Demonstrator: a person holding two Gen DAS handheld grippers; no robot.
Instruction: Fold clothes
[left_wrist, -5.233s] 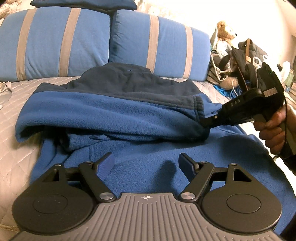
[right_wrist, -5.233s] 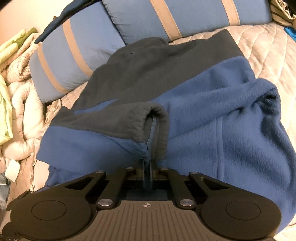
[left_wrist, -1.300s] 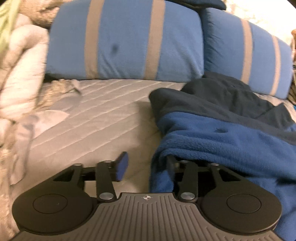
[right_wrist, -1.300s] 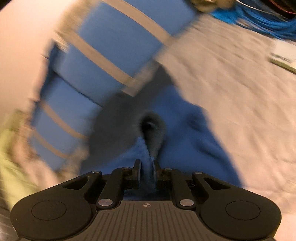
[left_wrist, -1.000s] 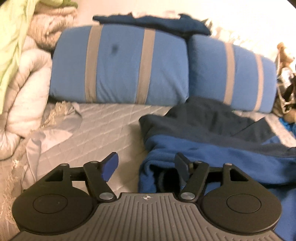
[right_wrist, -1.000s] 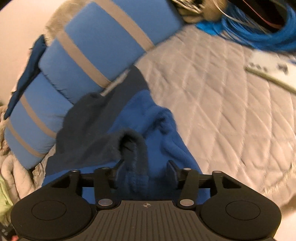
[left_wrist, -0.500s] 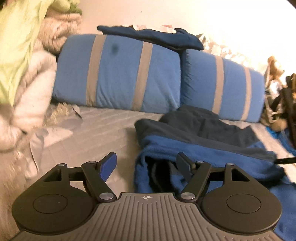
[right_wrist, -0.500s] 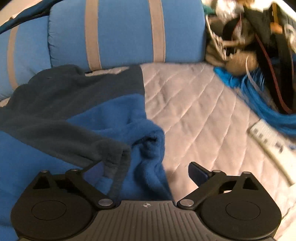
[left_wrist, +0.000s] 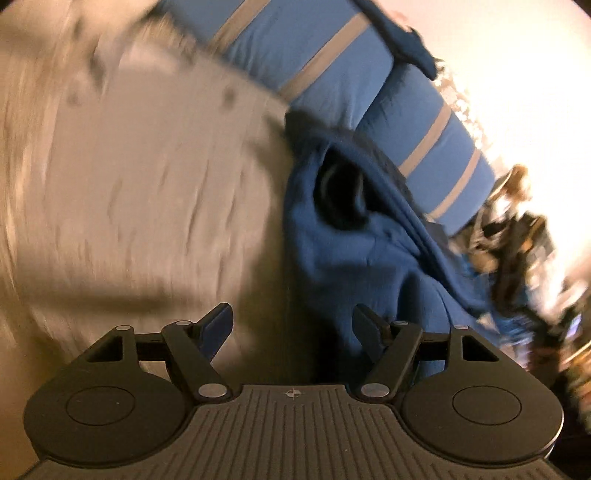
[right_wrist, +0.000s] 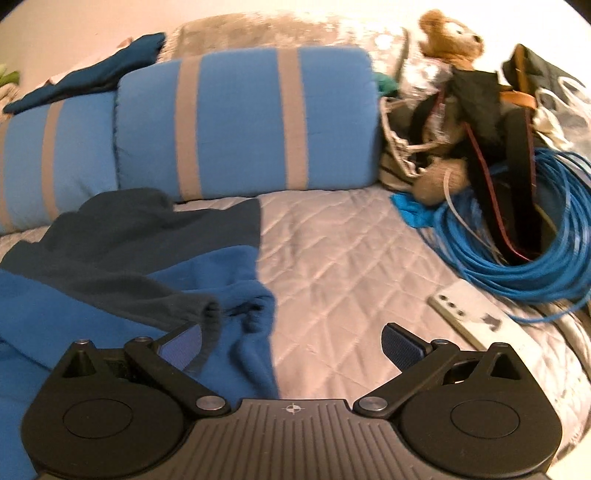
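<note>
A blue fleece jacket with dark navy panels (right_wrist: 110, 280) lies folded on the quilted bed. In the left wrist view, which is motion-blurred and tilted, the jacket (left_wrist: 354, 251) runs from the middle to the right, its dark sleeve opening facing me. My left gripper (left_wrist: 291, 325) is open and empty at the jacket's left edge. My right gripper (right_wrist: 291, 343) is open and empty, held over the jacket's right edge, where a navy cuff (right_wrist: 207, 314) lies by the left finger.
Two blue pillows with grey stripes (right_wrist: 240, 122) stand behind the jacket, a dark garment (right_wrist: 92, 81) on top. A teddy bear (right_wrist: 450, 33), bags, a coiled blue cable (right_wrist: 517, 258) and a white remote (right_wrist: 469, 317) lie at right. Bare quilt (right_wrist: 351, 266) lies between.
The right gripper let go of the cuff and opened wide, then drew back to the right. The left gripper, open, has swung and tilted fast, blurring its view.
</note>
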